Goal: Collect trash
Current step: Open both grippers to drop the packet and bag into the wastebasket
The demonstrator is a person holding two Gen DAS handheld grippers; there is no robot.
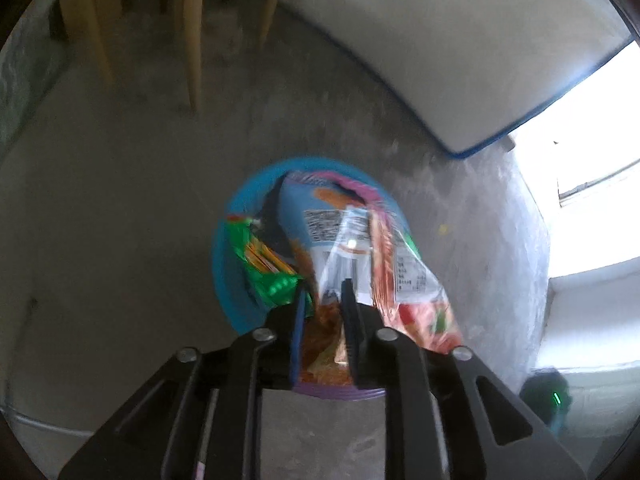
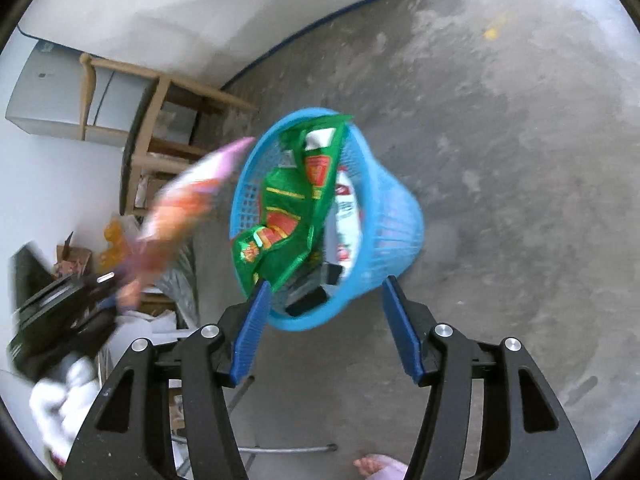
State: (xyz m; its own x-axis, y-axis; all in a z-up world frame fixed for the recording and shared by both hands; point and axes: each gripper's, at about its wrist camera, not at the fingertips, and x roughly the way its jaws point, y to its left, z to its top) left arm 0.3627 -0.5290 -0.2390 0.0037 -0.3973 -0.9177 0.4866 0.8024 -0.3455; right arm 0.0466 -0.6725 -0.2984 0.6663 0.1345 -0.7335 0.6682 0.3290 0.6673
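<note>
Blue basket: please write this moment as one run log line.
blue basket: holds green wrapper | left gripper: orange snack bag between fingers, over basket | right gripper: open, empty

The left wrist view looks steeply down from close above the blue basket (image 1: 228,264), whose rim fills its centre. The right wrist view looks down at a slant from a little farther back, with the basket (image 2: 392,232) ahead of it. Both share the basket, the concrete floor (image 1: 120,220) around it and the white wall (image 2: 180,12) behind.
</note>
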